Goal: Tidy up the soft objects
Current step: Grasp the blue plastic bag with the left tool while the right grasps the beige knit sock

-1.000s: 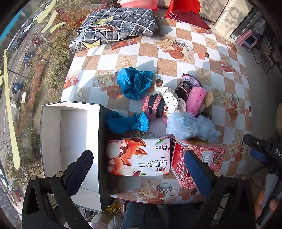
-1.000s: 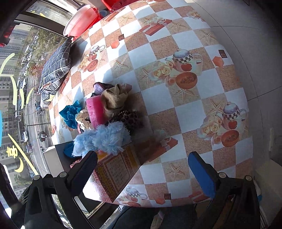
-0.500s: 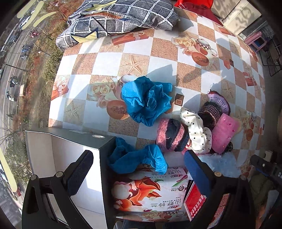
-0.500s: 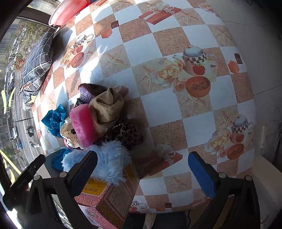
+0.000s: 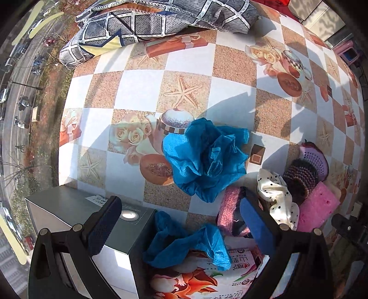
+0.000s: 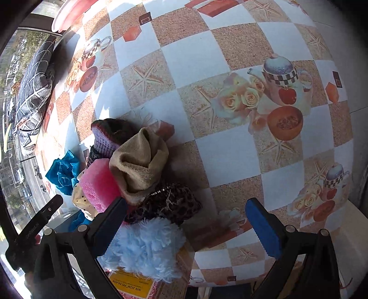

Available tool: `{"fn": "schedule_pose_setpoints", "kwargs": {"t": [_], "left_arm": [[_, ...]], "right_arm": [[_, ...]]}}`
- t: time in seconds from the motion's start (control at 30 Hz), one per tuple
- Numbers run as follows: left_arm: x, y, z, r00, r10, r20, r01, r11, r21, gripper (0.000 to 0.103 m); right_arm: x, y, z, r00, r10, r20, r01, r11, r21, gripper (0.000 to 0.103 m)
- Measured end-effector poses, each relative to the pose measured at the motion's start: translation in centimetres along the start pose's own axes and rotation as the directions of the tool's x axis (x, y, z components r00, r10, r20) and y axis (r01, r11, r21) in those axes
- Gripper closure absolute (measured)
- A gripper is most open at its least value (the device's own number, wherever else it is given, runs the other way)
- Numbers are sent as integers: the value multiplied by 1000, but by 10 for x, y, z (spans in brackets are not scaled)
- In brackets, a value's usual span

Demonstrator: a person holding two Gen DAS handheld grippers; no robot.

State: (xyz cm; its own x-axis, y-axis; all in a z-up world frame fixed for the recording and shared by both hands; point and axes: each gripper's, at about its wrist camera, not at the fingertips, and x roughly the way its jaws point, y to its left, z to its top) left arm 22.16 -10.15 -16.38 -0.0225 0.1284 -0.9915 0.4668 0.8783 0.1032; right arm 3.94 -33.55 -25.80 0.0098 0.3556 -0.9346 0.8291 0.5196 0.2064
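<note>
A crumpled blue cloth (image 5: 207,158) lies on the patterned tablecloth, just ahead of my open left gripper (image 5: 181,224). A second blue cloth (image 5: 184,243) lies below it, draped over a tissue pack (image 5: 197,280), between the fingers. To the right is a heap: a polka-dot cloth (image 5: 276,195), a pink sponge (image 5: 317,209), knitted pieces (image 5: 301,177). In the right wrist view the same heap shows a tan cloth (image 6: 140,163), the pink sponge (image 6: 99,184), a leopard-print piece (image 6: 170,204) and a light-blue fluffy item (image 6: 145,248). My right gripper (image 6: 186,230) is open, empty, above the fluffy item.
A grey box (image 5: 76,214) with a white inside stands at the lower left. A checked grey cushion (image 5: 161,20) lies at the table's far edge. A red printed carton (image 6: 133,285) sits under the fluffy item. Bare tablecloth (image 6: 230,142) spreads to the right of the heap.
Both grippers have moved forward and lower over the table. The blue cloth and the heap now look larger and nearer. Nothing has been gripped.
</note>
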Motion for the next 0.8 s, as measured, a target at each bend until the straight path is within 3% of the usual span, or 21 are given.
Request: {"fn": "schedule_pose_setpoints", "kwargs": {"t": [0.33,0.8], "left_arm": [[12,-2,14,1000,6,-10,-6,1000,-1,0],[49,-1,34,999,21,-43,-21,1000,-11,0]], "right_arm": [[10,16,9,999,41,-8,-41,999,-35,0],[52,28,25,998,-37,-43,34,997,-65,0]]}}
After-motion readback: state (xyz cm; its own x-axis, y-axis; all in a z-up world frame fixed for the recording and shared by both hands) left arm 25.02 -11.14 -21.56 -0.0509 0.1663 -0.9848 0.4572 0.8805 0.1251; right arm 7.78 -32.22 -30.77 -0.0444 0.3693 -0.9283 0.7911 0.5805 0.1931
